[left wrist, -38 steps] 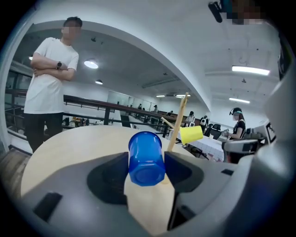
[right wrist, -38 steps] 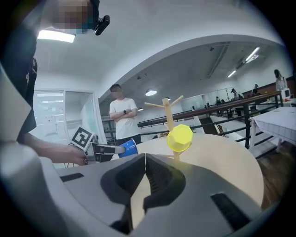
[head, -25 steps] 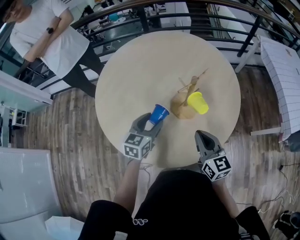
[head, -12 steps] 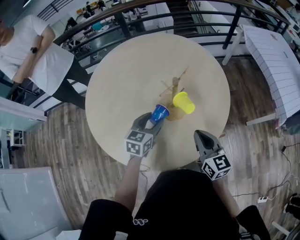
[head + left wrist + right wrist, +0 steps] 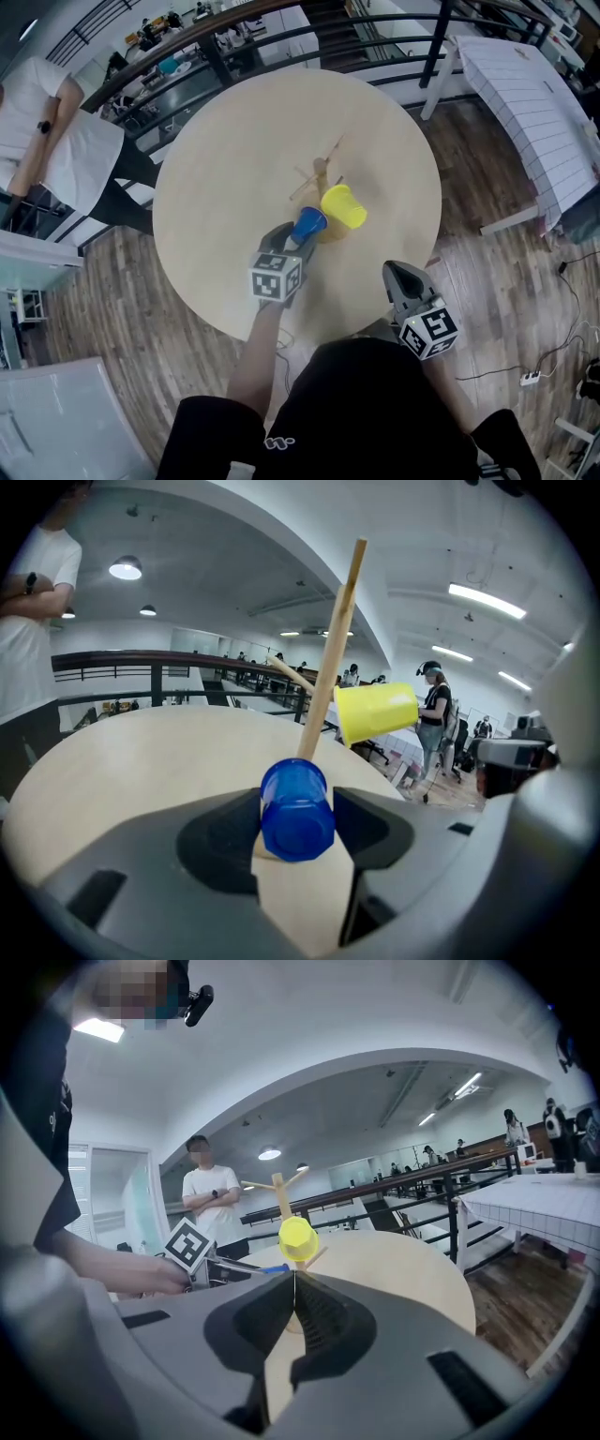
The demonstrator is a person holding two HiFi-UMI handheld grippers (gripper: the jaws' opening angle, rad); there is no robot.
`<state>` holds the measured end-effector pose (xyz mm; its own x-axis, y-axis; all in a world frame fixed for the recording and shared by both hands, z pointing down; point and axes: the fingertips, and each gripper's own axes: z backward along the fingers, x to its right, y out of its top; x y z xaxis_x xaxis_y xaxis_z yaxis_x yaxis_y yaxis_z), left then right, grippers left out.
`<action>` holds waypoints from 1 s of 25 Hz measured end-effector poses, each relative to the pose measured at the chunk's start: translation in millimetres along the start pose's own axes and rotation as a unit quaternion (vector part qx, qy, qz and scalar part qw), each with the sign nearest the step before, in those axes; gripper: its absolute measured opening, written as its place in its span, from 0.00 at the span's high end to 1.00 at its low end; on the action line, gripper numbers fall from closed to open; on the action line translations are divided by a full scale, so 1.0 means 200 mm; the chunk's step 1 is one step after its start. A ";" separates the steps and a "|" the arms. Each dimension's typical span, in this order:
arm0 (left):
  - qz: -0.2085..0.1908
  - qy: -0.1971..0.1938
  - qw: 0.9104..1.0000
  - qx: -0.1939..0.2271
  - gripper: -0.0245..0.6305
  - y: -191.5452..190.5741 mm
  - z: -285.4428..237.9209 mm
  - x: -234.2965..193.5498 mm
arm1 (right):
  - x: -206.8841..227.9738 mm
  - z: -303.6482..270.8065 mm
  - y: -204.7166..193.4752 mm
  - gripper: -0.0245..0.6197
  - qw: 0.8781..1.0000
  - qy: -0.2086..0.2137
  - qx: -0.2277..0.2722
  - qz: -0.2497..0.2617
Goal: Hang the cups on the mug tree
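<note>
Roughly halfway I'd say: the yellow cup [image 5: 343, 206] is hanging on a peg of the mug tree [image 5: 319, 172] on the table [image 5: 225, 131], so that one's sorted. Left gripper [image 5: 291, 242] has its jaws clamped on the blue cup [image 5: 296, 808], close by the tree but not hooked on a peg yet, far as I can tell. Right gripper [image 5: 401, 274] sits back by the table edge, jaws together, empty.

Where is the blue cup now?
In the head view, the blue cup is held in the left gripper, just left of the yellow cup on the mug tree.
</note>
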<state>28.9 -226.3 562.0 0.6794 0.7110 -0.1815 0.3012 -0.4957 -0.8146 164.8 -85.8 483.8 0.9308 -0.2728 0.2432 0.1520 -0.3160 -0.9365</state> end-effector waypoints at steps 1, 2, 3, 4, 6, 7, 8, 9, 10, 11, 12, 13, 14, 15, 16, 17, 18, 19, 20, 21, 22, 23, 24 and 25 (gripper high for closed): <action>0.000 0.002 1.000 -0.004 0.59 0.00 -0.02 0.00 | 0.01 0.00 0.00 0.95 1.000 -0.002 0.000 -0.001; -0.001 0.003 1.000 -0.007 0.59 0.00 -0.04 0.00 | 0.02 0.01 0.00 0.95 1.000 -0.004 0.000 -0.001; -0.001 0.002 1.000 -0.008 0.59 0.00 -0.06 0.00 | 0.02 0.01 0.00 0.95 1.000 -0.005 -0.001 -0.001; -0.002 0.002 1.000 -0.010 0.59 0.00 -0.07 0.01 | 0.02 0.01 0.00 0.95 1.000 -0.006 -0.001 -0.001; -0.003 0.004 1.000 -0.012 0.59 0.01 -0.09 0.00 | 0.02 0.01 0.01 0.95 1.000 -0.006 -0.001 0.001; -0.002 0.005 1.000 -0.012 0.59 0.01 -0.10 0.00 | 0.02 0.01 0.01 0.95 1.000 -0.006 -0.001 0.001; -0.002 0.006 1.000 -0.011 0.59 0.01 -0.11 0.00 | 0.02 0.01 0.01 0.95 1.000 -0.006 -0.002 0.002; -0.002 0.006 1.000 -0.011 0.59 0.01 -0.11 0.00 | 0.02 0.01 0.01 0.95 1.000 -0.006 -0.002 0.003; -0.003 0.006 1.000 -0.010 0.59 0.02 -0.12 0.00 | 0.02 0.01 0.01 0.95 1.000 -0.007 -0.002 0.005; -0.003 0.006 1.000 -0.010 0.59 0.02 -0.13 0.00 | 0.03 0.01 0.00 0.95 1.000 -0.007 -0.002 0.006; -0.003 0.005 1.000 -0.009 0.59 0.02 -0.13 0.00 | 0.03 0.01 0.00 0.95 1.000 -0.007 -0.003 0.006; -0.005 0.003 1.000 -0.009 0.59 0.02 -0.13 0.01 | 0.03 0.00 0.00 0.95 1.000 -0.006 -0.003 0.007; -0.007 0.000 1.000 -0.009 0.59 0.02 -0.13 0.01 | 0.02 0.00 0.00 0.95 1.000 -0.005 -0.003 0.008; -0.010 -0.003 1.000 -0.008 0.59 0.02 -0.13 0.02 | 0.02 0.00 0.00 0.95 1.000 -0.004 -0.004 0.009; -0.011 -0.007 1.000 -0.006 0.58 0.02 -0.13 0.03 | 0.02 0.00 0.00 0.95 1.000 -0.003 -0.005 0.008; -0.012 -0.008 1.000 -0.003 0.58 0.03 -0.13 0.03 | 0.02 0.00 0.00 0.95 1.000 -0.002 -0.006 0.008; -0.011 -0.008 1.000 0.001 0.58 0.04 -0.12 0.03 | 0.02 -0.01 0.00 0.95 1.000 -0.001 -0.007 0.008; -0.009 -0.008 1.000 0.005 0.57 0.05 -0.12 0.03 | 0.01 -0.01 0.00 0.95 1.000 0.001 -0.007 0.009; -0.007 -0.007 1.000 0.010 0.57 0.05 -0.11 0.02 | 0.01 -0.01 0.00 0.95 1.000 0.002 -0.008 0.010; -0.004 -0.007 1.000 0.015 0.57 0.06 -0.10 0.02 | 0.00 -0.01 -0.01 0.95 1.000 0.003 -0.008 0.011; -0.003 -0.007 1.000 0.019 0.56 0.06 -0.08 0.02 | 0.00 -0.01 -0.01 0.95 1.000 0.004 -0.008 0.012; -0.001 -0.007 1.000 0.024 0.56 0.06 -0.07 0.01 | -0.01 -0.02 -0.01 0.95 1.000 0.006 -0.009 0.013; -0.001 -0.005 1.000 0.029 0.56 0.06 -0.06 0.01 | -0.01 -0.02 -0.02 0.95 1.000 0.007 -0.010 0.013; 0.000 -0.003 0.999 0.034 0.56 0.07 -0.04 0.00 | -0.02 -0.02 -0.03 0.95 1.000 0.008 -0.011 0.013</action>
<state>38.9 -236.4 555.2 0.6758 0.7134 -0.1850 0.2543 -0.4613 -0.8500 159.5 -87.3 489.2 0.9292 -0.2950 0.2225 0.1201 -0.3282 -0.9369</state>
